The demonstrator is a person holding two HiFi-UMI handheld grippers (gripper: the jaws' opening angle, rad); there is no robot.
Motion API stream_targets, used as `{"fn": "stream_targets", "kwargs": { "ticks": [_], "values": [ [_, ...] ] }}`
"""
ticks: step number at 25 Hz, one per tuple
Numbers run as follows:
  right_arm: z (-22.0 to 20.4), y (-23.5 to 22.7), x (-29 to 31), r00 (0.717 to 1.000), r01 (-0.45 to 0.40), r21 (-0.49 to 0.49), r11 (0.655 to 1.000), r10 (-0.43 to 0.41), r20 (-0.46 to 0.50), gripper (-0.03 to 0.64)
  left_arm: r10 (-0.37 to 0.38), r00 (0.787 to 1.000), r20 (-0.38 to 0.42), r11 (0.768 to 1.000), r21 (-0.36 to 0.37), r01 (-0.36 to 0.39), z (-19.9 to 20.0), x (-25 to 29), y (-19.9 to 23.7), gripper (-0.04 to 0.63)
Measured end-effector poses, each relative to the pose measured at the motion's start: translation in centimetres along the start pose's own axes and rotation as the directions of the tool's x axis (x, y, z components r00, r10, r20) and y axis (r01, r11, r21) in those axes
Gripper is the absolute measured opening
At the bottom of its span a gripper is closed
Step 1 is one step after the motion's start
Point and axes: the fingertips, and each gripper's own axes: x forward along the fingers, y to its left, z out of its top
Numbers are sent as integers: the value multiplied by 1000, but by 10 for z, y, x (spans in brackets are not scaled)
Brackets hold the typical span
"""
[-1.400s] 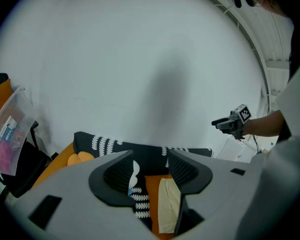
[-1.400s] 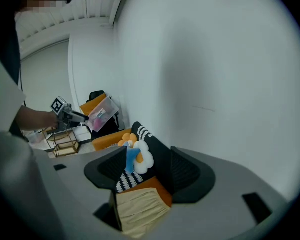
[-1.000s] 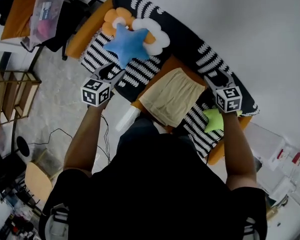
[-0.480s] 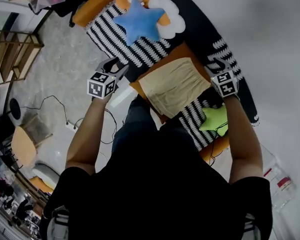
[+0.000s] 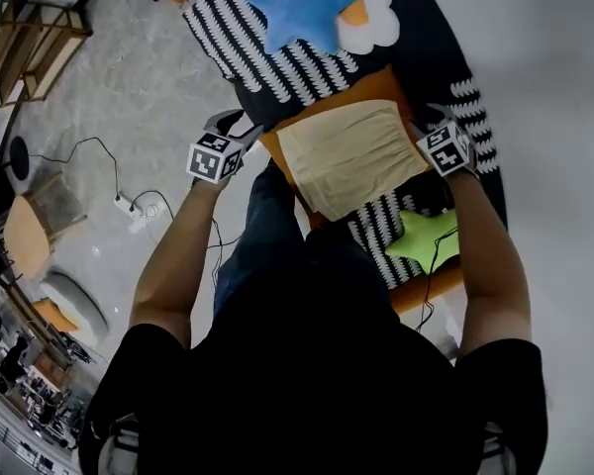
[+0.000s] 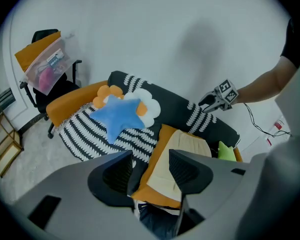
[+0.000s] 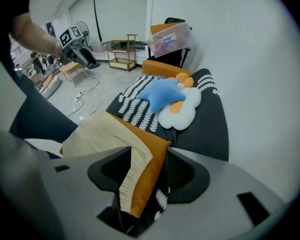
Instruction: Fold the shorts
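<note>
Beige shorts [image 5: 351, 156] lie flat on an orange cushion [image 5: 277, 151] on the sofa. My left gripper [image 5: 235, 122] hovers off the cushion's left corner, open, with nothing between its fingers. In the left gripper view the shorts [image 6: 182, 151] show past the open gripper [image 6: 150, 171]. My right gripper [image 5: 438, 117] hangs over the right edge of the shorts. Its jaws are closing, and in the right gripper view the gripper [image 7: 147, 176] frames the shorts' gathered hem [image 7: 132, 176] and the cushion's edge [image 7: 150, 169] without pressing on them.
A blue star pillow [image 5: 302, 8] and a white flower pillow [image 5: 376, 23] rest on the black-and-white striped cover [image 5: 243, 52]. A green star pillow [image 5: 423, 237] lies beside the right arm. Cables and a power strip [image 5: 129, 206] run over the floor at left.
Both grippers have sunk toward the sofa. The left one moved from near the blue star pillow to the cushion's left corner, and the right one now sits at the shorts' right edge.
</note>
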Motion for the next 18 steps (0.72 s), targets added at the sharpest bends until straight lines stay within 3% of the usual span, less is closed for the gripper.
{"fn": "stream_targets", "kwargs": {
  "ticks": [8, 18],
  "values": [
    [-22, -1, 64, 995, -50, -77, 996, 44, -86, 204, 1, 998, -55, 999, -35, -3, -47, 52, 8, 247],
    [-56, -6, 144, 971, -146, -198, 969, 102, -218, 176, -65, 989, -135, 998, -11, 64, -112, 124, 5, 245]
  ]
}}
